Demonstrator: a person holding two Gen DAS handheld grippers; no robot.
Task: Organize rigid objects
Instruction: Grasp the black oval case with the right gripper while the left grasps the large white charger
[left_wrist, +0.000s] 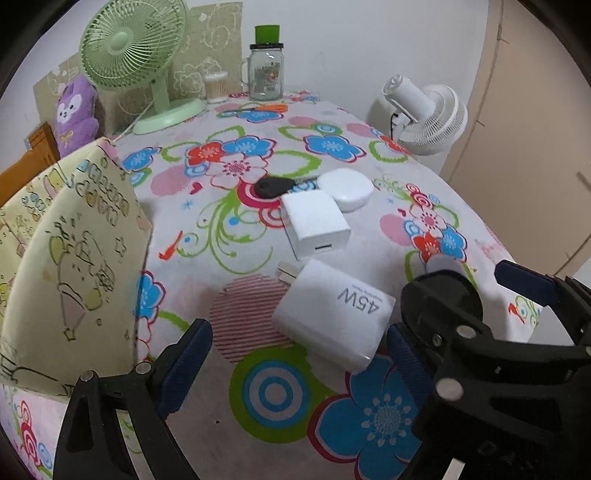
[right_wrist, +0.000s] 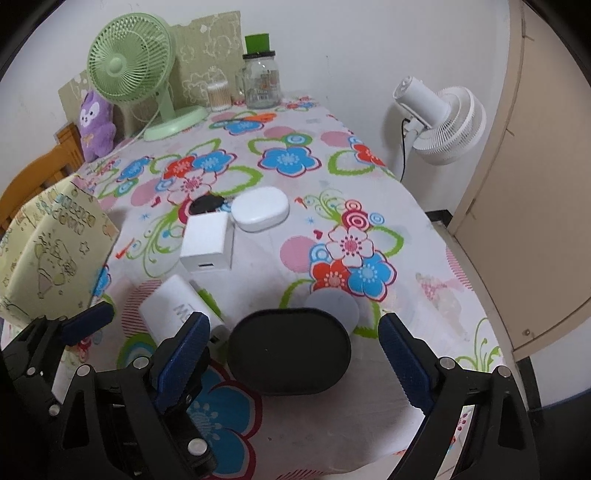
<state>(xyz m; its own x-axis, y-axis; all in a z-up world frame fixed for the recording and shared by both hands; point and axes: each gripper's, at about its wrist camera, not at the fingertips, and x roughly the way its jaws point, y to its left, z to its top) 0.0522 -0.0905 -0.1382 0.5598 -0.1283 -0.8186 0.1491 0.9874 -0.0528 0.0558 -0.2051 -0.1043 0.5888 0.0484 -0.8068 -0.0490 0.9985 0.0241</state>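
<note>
A white 45W charger (left_wrist: 332, 314) lies on the floral tablecloth (left_wrist: 221, 184), between the spread fingers of my left gripper (left_wrist: 299, 358), which is open and does not press on it. A black oval case (right_wrist: 288, 350) sits between the blue pads of my right gripper (right_wrist: 291, 354); gaps show on both sides, so it is open. Further back lie a white cube charger (left_wrist: 317, 225), a white oval case (left_wrist: 345, 188) and a black key (left_wrist: 271, 186). The right wrist view shows the 45W charger (right_wrist: 177, 310) beside the left gripper's fingertip (right_wrist: 88, 321).
A yellow patterned box (left_wrist: 74, 258) stands close on the left. A flat white disc (right_wrist: 332, 306) lies just behind the black case. A green fan (left_wrist: 133, 44), a glass jar (left_wrist: 264, 74) and a purple plush toy (left_wrist: 74, 114) stand at the back. A white fan (left_wrist: 428, 114) stands off the table's right edge.
</note>
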